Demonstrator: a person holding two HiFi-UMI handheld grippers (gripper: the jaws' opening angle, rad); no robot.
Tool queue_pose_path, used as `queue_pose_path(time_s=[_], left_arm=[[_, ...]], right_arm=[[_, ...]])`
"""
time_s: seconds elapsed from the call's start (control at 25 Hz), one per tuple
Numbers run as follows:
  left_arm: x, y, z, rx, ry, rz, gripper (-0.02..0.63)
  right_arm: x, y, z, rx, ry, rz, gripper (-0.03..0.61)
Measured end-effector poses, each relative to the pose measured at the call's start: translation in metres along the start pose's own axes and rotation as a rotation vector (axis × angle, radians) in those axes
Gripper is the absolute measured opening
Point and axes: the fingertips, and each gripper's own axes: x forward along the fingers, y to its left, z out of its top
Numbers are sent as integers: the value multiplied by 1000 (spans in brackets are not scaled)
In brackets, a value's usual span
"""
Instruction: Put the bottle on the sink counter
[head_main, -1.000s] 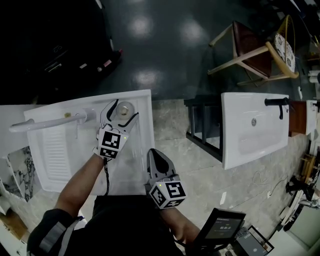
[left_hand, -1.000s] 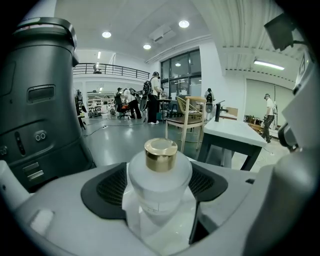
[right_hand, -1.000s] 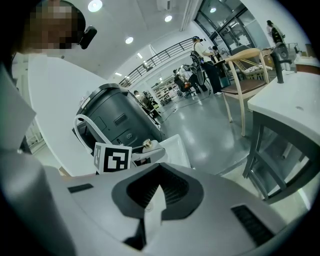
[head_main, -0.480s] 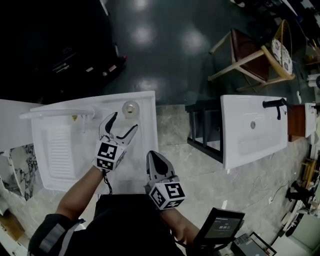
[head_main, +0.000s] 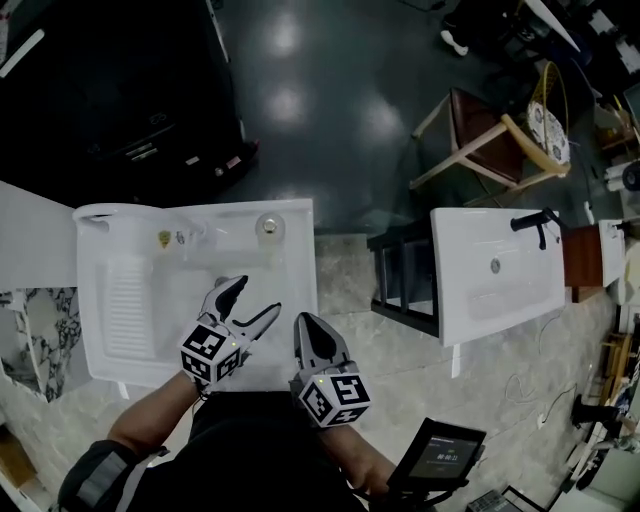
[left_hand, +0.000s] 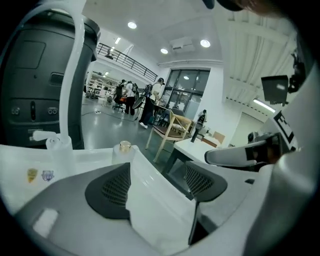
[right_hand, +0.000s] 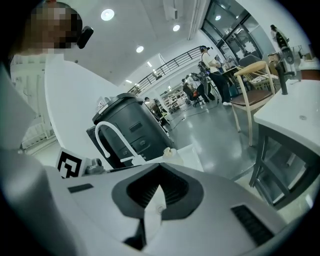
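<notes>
Small pale bottle (head_main: 267, 226), gold cap, upright; far corner of white sink counter (head_main: 298, 292)

Bright ceiling spotlights, glare on glossy dark floor (head_main: 300, 90), fisheye-warped edges

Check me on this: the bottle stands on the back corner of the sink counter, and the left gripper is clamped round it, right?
Not quite. The bottle does stand on the back corner of the sink counter, but the left gripper is not clamped round it: its jaws are apart and empty, short of the bottle. The left gripper view shows this.
</notes>
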Motion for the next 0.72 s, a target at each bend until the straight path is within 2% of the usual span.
queue_pose_path(time_s=[0.12, 0.28, 0.48, 0.72], left_arm=[[-18, -11, 11, -71, -38, -7, 285], [-36, -34, 31, -74, -88, -36, 165], [-56, -54, 47, -83, -123, -74, 150], [-82, -57, 64, -102, -179, -50, 123]], right_arm=[[-9, 4, 11, -7, -28, 2, -5], [-17, 12, 27, -27, -65, 15, -5], [-27, 29, 38, -50, -86, 36, -5], [-38, 47, 50, -114, -118, 52, -5]])
